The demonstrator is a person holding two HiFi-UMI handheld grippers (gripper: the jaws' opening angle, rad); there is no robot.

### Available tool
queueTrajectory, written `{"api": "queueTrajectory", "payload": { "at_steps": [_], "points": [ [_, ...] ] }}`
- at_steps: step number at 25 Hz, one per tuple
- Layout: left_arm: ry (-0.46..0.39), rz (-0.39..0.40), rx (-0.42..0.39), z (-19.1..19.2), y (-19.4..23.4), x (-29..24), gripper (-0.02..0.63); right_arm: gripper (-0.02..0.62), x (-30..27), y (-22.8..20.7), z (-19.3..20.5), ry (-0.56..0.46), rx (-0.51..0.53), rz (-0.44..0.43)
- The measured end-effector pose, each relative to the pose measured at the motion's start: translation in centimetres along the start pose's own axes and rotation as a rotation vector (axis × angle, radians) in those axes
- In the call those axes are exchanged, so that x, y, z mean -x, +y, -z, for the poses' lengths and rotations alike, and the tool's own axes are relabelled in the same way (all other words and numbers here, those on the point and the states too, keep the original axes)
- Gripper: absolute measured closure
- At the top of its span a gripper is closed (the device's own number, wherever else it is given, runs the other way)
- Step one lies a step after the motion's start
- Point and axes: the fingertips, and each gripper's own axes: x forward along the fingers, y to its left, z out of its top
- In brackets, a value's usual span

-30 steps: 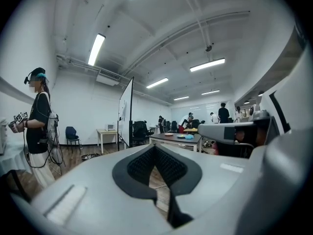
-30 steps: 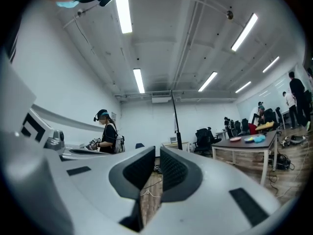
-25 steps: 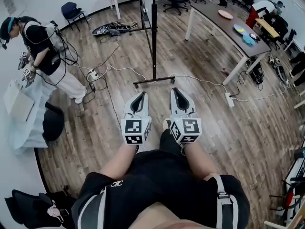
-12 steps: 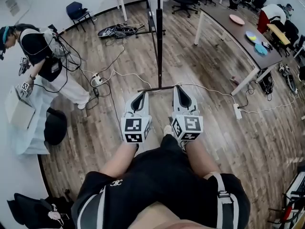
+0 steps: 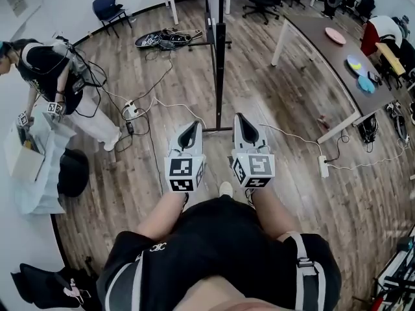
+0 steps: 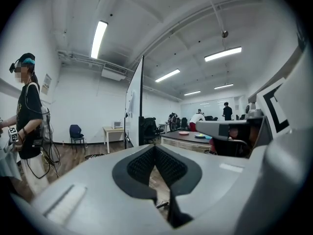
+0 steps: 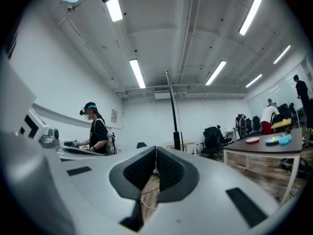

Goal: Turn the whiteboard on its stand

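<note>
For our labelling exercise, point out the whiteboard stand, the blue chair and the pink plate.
whiteboard stand (image 5: pixel 220 76): head view, its upright post.
blue chair (image 5: pixel 105 8): head view, its blue cushion.
pink plate (image 5: pixel 335 35): head view, its middle.

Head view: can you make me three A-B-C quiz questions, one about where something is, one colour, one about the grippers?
1. Where does the whiteboard stand? A on the floor ahead of the grippers; B far right of them; C behind them.
2. What colour is the lone chair at the upper left? A red; B blue; C yellow.
3. How are the left gripper and right gripper? A wide open; B clamping the whiteboard; C shut, empty.
Answers: A, its stand rises ahead of both grippers; B, seat and back are blue; C, each gripper view shows pads meeting, nothing between.
</note>
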Motion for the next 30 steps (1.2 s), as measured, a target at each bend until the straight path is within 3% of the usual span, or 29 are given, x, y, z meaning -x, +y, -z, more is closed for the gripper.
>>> {"api": "queueTrajectory", "payload": {
  "at_steps": [12,22,30],
  "points": [
    [0.008,0.000,0.018,-1.7,1.9,-12.5,0.595,0.588,-10.8,-7.1,0.6,0.035,0.028,-0.024],
    [0.055,0.004,0.029,-1.7,7.6,-17.0,0.595,0.589,-19.4,-7.2,1.4,0.045,0.008,-0.052],
    [0.063,-0.015,0.034,-1.3,10.7,-18.6,0.595,0.589,-24.5,-8.3,3.6,0.081,0.029,-0.016]
  ]
}}
